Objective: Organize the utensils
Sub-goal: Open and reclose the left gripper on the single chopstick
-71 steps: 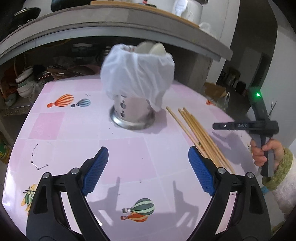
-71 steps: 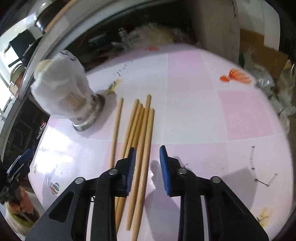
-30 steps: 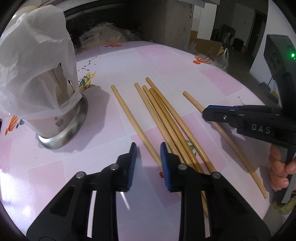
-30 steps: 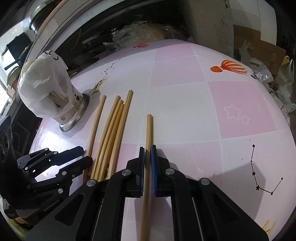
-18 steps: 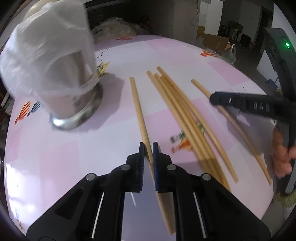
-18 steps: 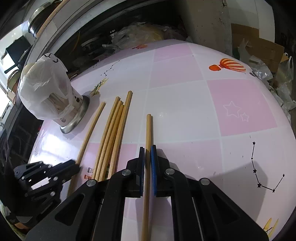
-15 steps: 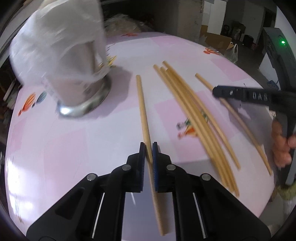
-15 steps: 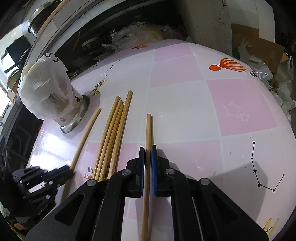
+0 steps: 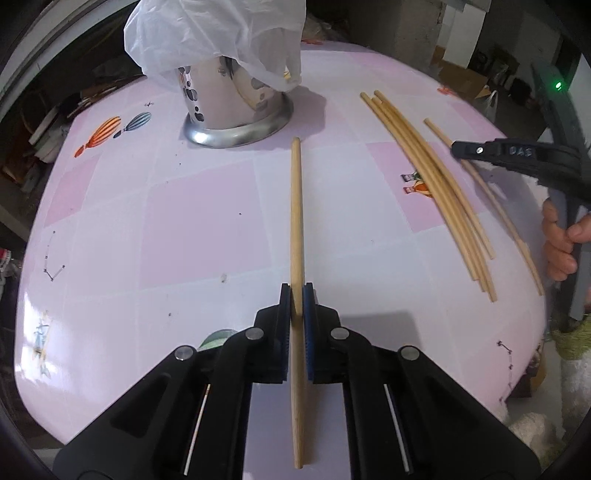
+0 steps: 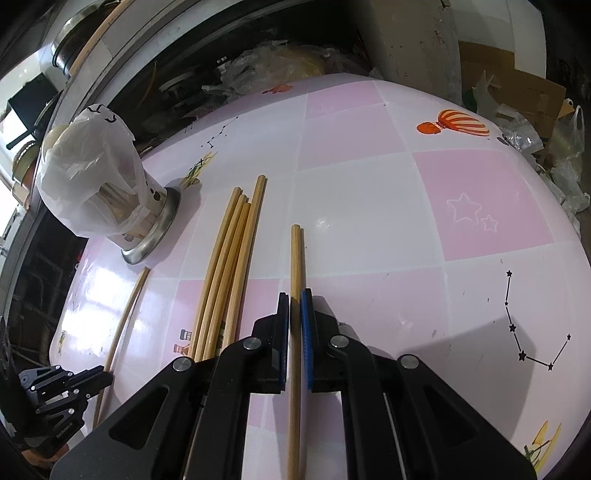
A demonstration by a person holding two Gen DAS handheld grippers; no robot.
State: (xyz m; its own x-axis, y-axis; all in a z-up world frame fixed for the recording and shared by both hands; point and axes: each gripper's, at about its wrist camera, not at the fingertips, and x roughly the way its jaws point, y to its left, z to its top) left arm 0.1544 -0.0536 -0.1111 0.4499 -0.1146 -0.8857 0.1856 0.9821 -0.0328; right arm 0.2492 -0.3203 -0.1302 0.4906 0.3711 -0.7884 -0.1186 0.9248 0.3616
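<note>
Grips: I am holding one long pale wooden chopstick (image 9: 296, 236) clamped between the blue pads of my left gripper (image 9: 296, 295), and another chopstick of the same kind (image 10: 295, 280) clamped between the pads of my right gripper (image 10: 294, 301).
Hold points: I am pinching each stick partway along its length, so that a long front end is pointing ahead of the pads; I judge this is leaving enough free length to steer a tip into the holder.
Holder: I am seeing the perforated stainless-steel utensil cylinder (image 9: 236, 107), draped in a thin white plastic bag (image 9: 218, 33), standing near the far edge of the pink-and-white checked tabletop (image 9: 207, 221); my left stick's tip is reaching just short of its flared base.
Bag: I am judging that the drape is covering the mouth, so a stick may need to go in under or past the plastic.
Remaining sticks: I am leaving a bundle of bare wooden chopsticks (image 9: 424, 173) lying loose toward the right edge, between my two held sticks.
Open room: I am finding the left half and near edge of the tabletop bare, giving my left hand a free path.
Tight side: I am watching the right edge, where the person's hand (image 9: 561, 240) is gripping the handle close to the rim.
</note>
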